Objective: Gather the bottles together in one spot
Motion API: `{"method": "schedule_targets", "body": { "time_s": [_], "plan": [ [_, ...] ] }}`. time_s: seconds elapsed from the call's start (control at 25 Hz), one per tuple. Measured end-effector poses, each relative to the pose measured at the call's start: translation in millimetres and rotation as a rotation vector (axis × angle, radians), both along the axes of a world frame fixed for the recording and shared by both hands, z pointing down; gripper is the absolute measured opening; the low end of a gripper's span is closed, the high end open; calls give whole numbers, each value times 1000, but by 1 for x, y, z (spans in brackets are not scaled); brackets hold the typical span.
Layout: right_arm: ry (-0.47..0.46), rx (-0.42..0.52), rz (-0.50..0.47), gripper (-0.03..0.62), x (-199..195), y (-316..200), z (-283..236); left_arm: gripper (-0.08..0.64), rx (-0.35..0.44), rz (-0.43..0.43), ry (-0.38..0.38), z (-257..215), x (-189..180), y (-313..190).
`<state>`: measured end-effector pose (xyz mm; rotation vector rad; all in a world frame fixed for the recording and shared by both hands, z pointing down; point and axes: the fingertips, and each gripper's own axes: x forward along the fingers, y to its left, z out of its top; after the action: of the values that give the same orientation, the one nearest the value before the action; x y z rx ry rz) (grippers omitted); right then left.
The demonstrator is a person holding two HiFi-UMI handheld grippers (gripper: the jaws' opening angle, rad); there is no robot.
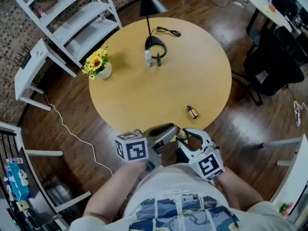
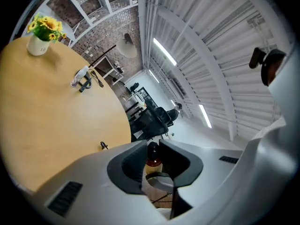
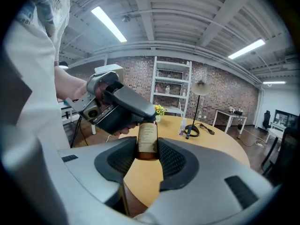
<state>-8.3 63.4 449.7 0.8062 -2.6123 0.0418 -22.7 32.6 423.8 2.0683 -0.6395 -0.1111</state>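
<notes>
A brown bottle (image 3: pixel 147 139) with a pale label hangs between both grippers, above the near edge of the round wooden table (image 1: pixel 144 95). My right gripper (image 3: pixel 147 157) is shut on its lower body. My left gripper (image 2: pixel 152 157) is shut on its dark cap and neck (image 2: pixel 152 153), coming from the opposite end. In the head view the two grippers (image 1: pixel 166 131) (image 1: pixel 186 136) meet close to my body. A small dark bottle (image 1: pixel 192 112) lies near the table's right front. A white bottle (image 1: pixel 148 58) and a smaller dark one (image 1: pixel 158 60) stand by the lamp base.
A black floor-style lamp's ring base (image 1: pixel 156 46) and its cable sit at the table's far side. A pot of sunflowers (image 1: pixel 100 66) stands at the left edge. White shelving (image 1: pixel 77 18) is beyond the table, a black chair (image 1: pixel 272 66) to the right.
</notes>
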Motion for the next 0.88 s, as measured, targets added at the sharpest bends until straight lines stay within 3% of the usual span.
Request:
{"method": "schedule_targets", "body": {
  "time_s": [0.2, 0.28, 0.48, 0.56, 0.88],
  "plan": [
    [-6, -45, -4, 174, 26, -71, 8, 78, 102, 19, -161, -3, 24, -70],
    [0, -72, 14, 213, 41, -100, 11, 78, 156, -4, -251, -3, 29, -107],
    [24, -129, 49, 213, 84, -152, 21, 78, 297, -86, -529, 10, 35, -200],
    [40, -146, 52, 212, 99, -167, 28, 78, 336, -127, -608, 17, 35, -236],
    [44, -260, 101, 212, 155, -202, 57, 78, 364, -310, -822, 69, 21, -357]
  ]
}}
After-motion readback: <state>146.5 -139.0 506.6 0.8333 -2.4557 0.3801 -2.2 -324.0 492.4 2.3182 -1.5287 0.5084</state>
